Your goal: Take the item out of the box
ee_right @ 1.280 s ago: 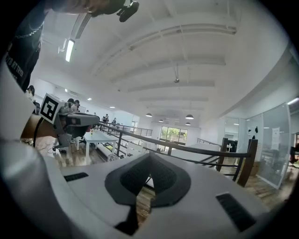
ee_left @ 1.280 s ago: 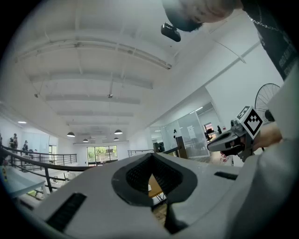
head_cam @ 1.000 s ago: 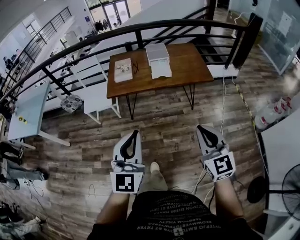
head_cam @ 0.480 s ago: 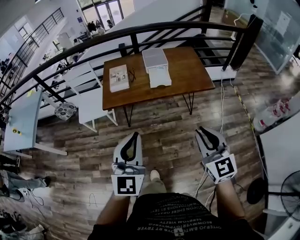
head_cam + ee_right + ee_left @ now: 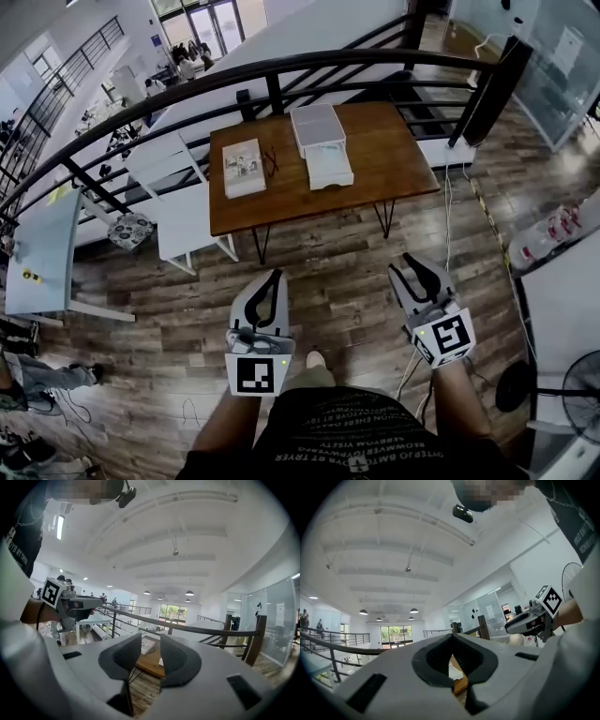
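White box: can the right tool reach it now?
Probably not yet: bare floor separates the right tool, jaws just opening and empty, from the white box on the table. Nothing blocks the path.

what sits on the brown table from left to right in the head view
booklet → small dark item, too small to tell what it is → white box
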Available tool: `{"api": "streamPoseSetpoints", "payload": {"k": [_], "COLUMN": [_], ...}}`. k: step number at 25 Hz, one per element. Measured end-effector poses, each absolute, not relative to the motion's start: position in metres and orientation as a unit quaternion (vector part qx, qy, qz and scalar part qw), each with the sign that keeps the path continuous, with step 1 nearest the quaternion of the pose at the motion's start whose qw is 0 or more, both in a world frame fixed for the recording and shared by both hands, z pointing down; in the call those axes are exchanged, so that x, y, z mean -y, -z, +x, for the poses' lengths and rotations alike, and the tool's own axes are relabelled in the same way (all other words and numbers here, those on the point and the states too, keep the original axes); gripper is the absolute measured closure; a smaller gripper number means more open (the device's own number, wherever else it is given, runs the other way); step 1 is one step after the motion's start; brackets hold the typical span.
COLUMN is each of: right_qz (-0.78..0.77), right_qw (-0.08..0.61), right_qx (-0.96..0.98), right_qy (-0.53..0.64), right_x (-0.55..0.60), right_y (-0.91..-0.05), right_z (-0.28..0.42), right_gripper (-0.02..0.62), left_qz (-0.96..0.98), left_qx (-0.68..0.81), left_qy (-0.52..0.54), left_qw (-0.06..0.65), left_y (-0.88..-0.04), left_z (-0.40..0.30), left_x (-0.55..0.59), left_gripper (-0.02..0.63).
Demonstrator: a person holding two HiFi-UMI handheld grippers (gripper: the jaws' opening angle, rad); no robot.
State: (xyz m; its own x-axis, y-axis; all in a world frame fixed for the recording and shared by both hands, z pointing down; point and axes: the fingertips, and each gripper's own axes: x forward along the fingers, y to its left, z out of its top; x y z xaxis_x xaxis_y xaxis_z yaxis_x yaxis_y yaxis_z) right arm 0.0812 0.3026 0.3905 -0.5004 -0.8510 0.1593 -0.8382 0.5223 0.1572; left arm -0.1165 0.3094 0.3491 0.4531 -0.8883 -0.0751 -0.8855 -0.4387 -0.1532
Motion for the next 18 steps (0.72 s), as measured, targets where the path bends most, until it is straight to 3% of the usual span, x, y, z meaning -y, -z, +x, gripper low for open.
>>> {"api": "streamPoseSetpoints", "payload": {"k": [18], "right_qz": [0.509], "right_qw": [0.12], "right_qx": [0.853], "right_qy": [0.014], "right_x": [-0.27], "right_y": [-0.396], "right_z": [0.051], "right_gripper": [0.426], "left_qz": [-0.864], "left_qx": [-0.5], "left_qy": [-0.012], "left_qw": [0.06], "left_y": [-0.363], "left_z": [-0.146], "left_x": [-0.258], "left_gripper": [0.6]}}
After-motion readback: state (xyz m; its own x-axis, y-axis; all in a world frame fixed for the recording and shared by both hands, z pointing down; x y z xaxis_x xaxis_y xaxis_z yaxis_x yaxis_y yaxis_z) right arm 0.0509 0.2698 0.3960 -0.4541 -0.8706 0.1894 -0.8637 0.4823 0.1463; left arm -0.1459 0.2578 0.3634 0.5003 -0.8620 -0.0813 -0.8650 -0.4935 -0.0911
